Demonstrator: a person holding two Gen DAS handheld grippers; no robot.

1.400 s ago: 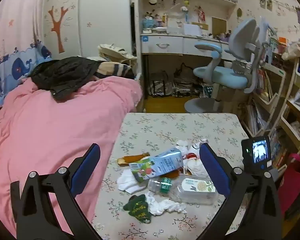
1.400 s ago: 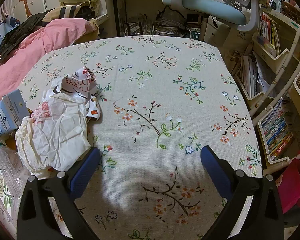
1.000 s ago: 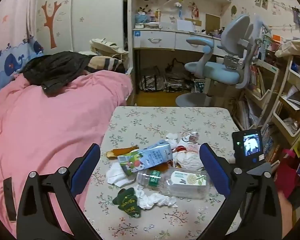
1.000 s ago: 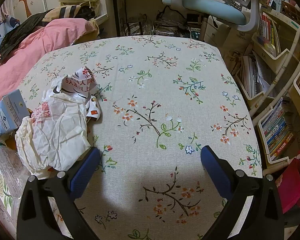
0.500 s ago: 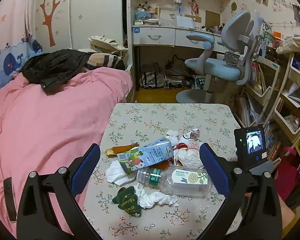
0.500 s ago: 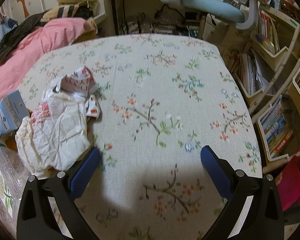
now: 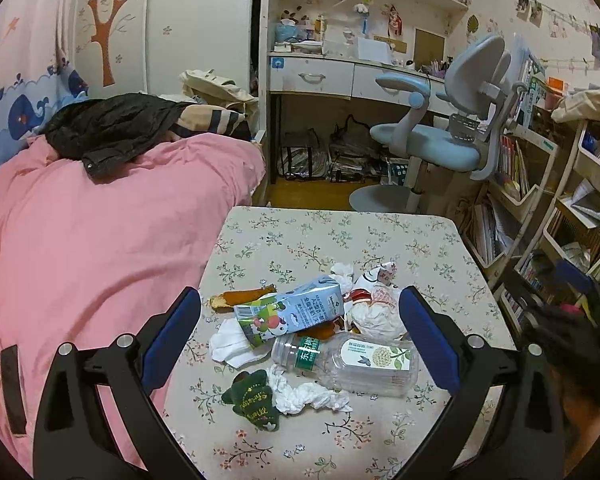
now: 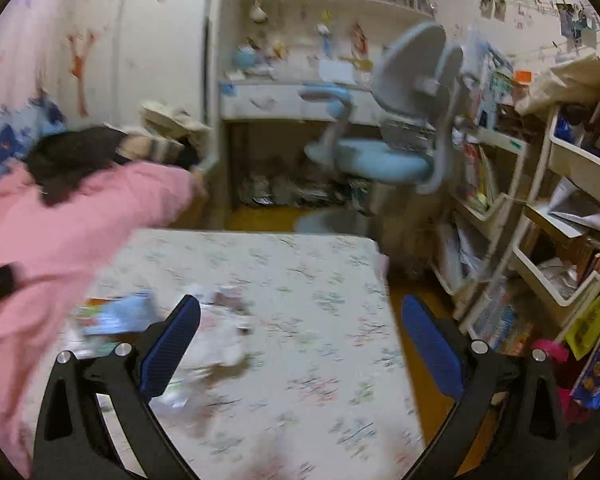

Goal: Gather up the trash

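**Both claws spread above a littered tabletop**

The left claw (image 7: pixel 300 332) is spread wide with nothing between its blue pads, hanging over the trash heap at the near left part of the tabletop (image 7: pixel 380 240). Directly ahead of it lies a clear plastic bottle (image 7: pixel 348 362) on its side, green label toward the left. A milk carton (image 7: pixel 290 314) rests tilted just behind the bottle, touching it. A crumpled paper wrapper (image 7: pixel 374 308) sits to the right of the carton, near the right pad. A twisted white tissue (image 7: pixel 306 394) lies at the near side of the bottle, with a small green felt tree (image 7: pixel 254 400) beside it toward the near edge. An orange stick-shaped scrap (image 7: pixel 244 298) lies behind the carton, toward the left edge.

The right claw (image 8: pixel 300 336) is also spread and empty; its view is blurred. The heap (image 8: pixel 212 332) shows by its left pad, on the left side of the tabletop (image 8: pixel 320 280). A pink bed (image 7: pixel 92 240) runs along the left edge.
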